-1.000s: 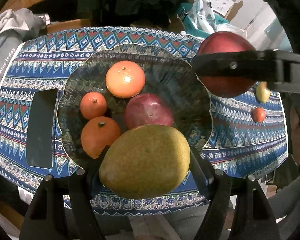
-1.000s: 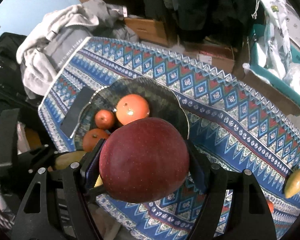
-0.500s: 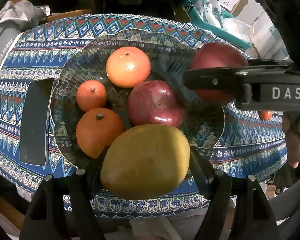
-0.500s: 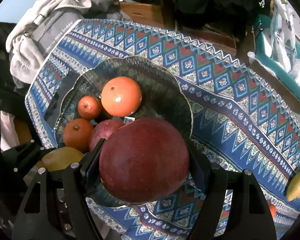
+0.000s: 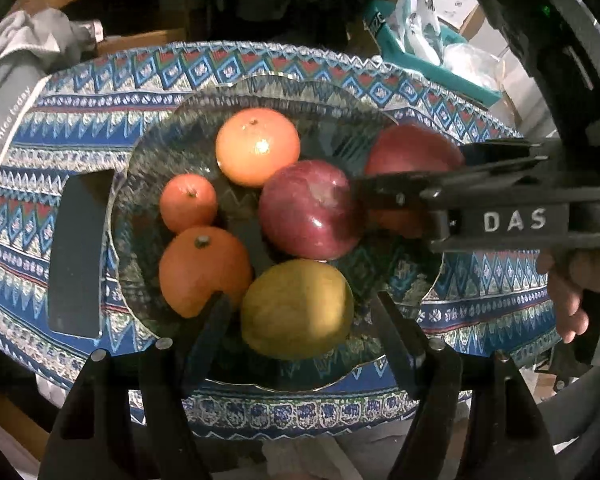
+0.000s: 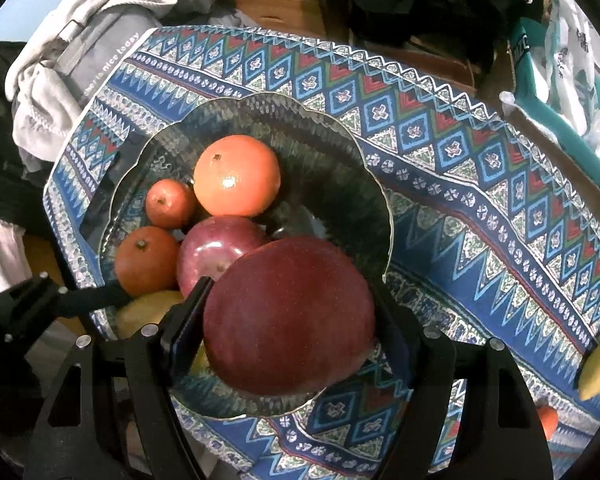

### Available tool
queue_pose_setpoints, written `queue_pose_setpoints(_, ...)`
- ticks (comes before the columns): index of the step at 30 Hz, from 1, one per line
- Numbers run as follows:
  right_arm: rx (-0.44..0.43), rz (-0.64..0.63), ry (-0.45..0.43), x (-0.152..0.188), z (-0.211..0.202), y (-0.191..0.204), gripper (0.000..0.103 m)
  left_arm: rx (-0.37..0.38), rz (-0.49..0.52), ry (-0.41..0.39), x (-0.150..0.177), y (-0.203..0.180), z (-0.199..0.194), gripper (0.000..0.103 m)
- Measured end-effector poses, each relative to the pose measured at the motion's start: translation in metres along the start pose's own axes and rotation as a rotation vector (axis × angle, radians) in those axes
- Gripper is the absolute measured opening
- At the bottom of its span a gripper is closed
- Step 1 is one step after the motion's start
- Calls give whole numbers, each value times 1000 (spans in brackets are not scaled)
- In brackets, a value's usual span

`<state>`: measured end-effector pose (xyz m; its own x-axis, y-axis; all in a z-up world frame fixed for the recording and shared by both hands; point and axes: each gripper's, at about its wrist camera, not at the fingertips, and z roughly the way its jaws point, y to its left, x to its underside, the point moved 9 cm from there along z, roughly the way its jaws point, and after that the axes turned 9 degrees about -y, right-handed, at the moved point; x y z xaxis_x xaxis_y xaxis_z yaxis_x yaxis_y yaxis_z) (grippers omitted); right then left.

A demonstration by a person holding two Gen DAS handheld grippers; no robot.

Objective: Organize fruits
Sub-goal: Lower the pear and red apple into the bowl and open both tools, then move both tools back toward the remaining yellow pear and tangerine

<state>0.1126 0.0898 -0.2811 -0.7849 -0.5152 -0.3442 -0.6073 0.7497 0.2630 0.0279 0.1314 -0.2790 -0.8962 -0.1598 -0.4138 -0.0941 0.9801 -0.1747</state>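
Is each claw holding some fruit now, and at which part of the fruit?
The right claw holds the big red apple by its two opposite sides. The left claw is open; the yellow fruit lies between its fingers, not gripped.

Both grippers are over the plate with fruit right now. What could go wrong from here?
1. The left gripper stands open around the yellow fruit, which sits near the plate's front rim; it might roll off.
2. The right gripper holds a big red apple beside the smaller apple; setting it down may knock the oranges around.
3. The two grippers are close together and may collide.
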Motion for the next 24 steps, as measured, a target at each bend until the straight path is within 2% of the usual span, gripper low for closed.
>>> queue_pose_setpoints(12,8,31,-136,-28,-42,-6,79,-2,-26,-14,-4,4,-6,75)
queue_pose_setpoints(24,34,30,-210,-30,-83,-8,79,-20,-8,-81,-21,-1,-24,75)
